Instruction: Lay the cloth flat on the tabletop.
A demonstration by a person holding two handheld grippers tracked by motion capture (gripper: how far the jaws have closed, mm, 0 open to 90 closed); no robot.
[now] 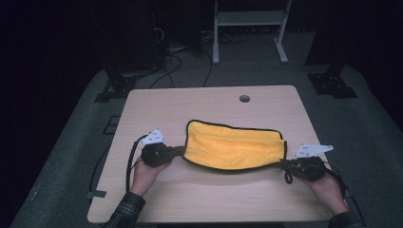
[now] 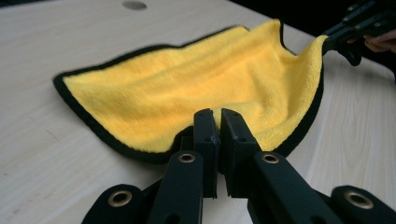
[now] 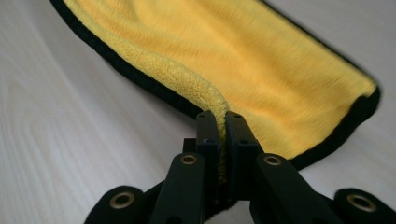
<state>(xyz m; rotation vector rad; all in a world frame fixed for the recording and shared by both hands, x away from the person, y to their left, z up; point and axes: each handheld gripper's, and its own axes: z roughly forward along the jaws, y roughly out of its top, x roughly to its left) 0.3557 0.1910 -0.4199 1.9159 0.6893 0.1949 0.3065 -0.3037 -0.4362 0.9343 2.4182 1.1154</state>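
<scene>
A yellow cloth with a black border point(image 1: 233, 147) lies across the middle of the light wooden table point(image 1: 199, 102), its near corners raised. My left gripper point(image 1: 179, 151) is shut on the cloth's near left corner; in the left gripper view the jaws point(image 2: 218, 116) pinch the yellow cloth point(image 2: 187, 84). My right gripper point(image 1: 283, 163) is shut on the near right corner; in the right gripper view the cloth's edge point(image 3: 187, 74) runs down between the closed jaws point(image 3: 222, 119). The right gripper point(image 2: 334, 33) also appears far off in the left gripper view, holding its corner.
A round cable hole point(image 1: 244, 99) sits near the table's far edge. Beyond the table stand a white frame point(image 1: 249, 28) and dark stands with cables on the grey floor. Bare tabletop surrounds the cloth on all sides.
</scene>
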